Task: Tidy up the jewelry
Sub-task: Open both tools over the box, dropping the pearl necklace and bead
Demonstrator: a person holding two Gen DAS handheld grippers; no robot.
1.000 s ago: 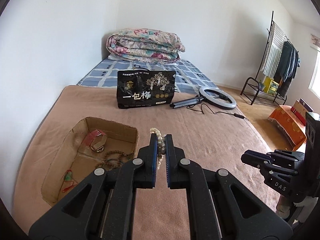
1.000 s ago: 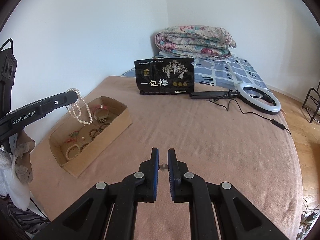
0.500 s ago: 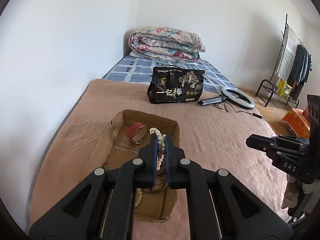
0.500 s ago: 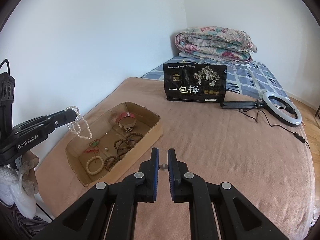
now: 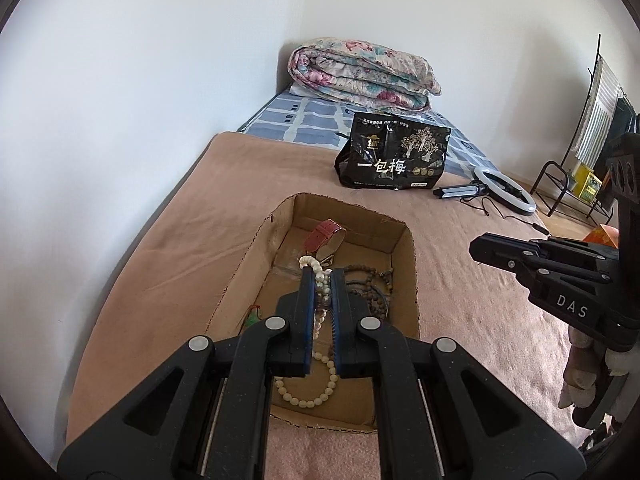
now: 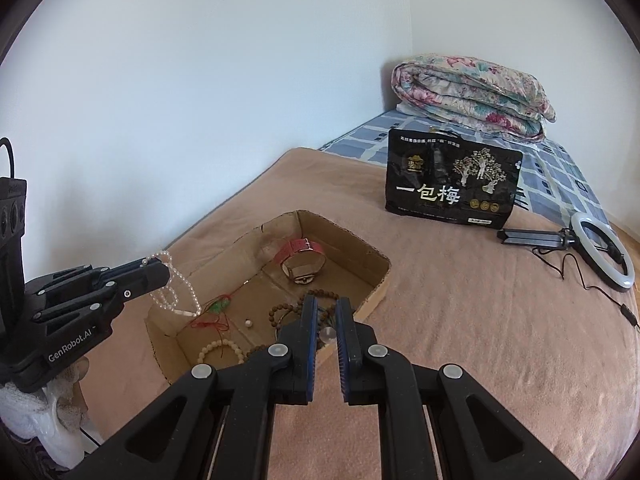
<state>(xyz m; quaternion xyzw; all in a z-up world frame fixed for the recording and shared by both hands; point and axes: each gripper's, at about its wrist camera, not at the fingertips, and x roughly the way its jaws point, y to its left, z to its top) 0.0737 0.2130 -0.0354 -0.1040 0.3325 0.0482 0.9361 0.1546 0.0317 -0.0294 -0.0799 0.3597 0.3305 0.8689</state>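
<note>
**Pearl strand held over the jewelry box**

The left black two-finger gripper [image 5: 320, 280] is clamped on a white pearl bead strand [image 6: 176, 292], which hangs above the near left part of the open shallow brown cardboard box [image 6: 376, 260]. The right black two-finger gripper [image 6: 325, 312] is nearly closed on a small clear bead [image 6: 327, 334] at the box's near right rim. Inside the box lie a red-strapped wristwatch [image 6: 302, 260], brown wooden bead bracelets [image 5: 372, 288] and a cream bead bracelet [image 6: 220, 350]. The pink blanket [image 6: 500, 340] is bare to the right of the box. The far black pouch [image 6: 452, 178] reads "一包梅". The left gripper reads "GenRobot.AI"; the right reads "DAS".
</note>
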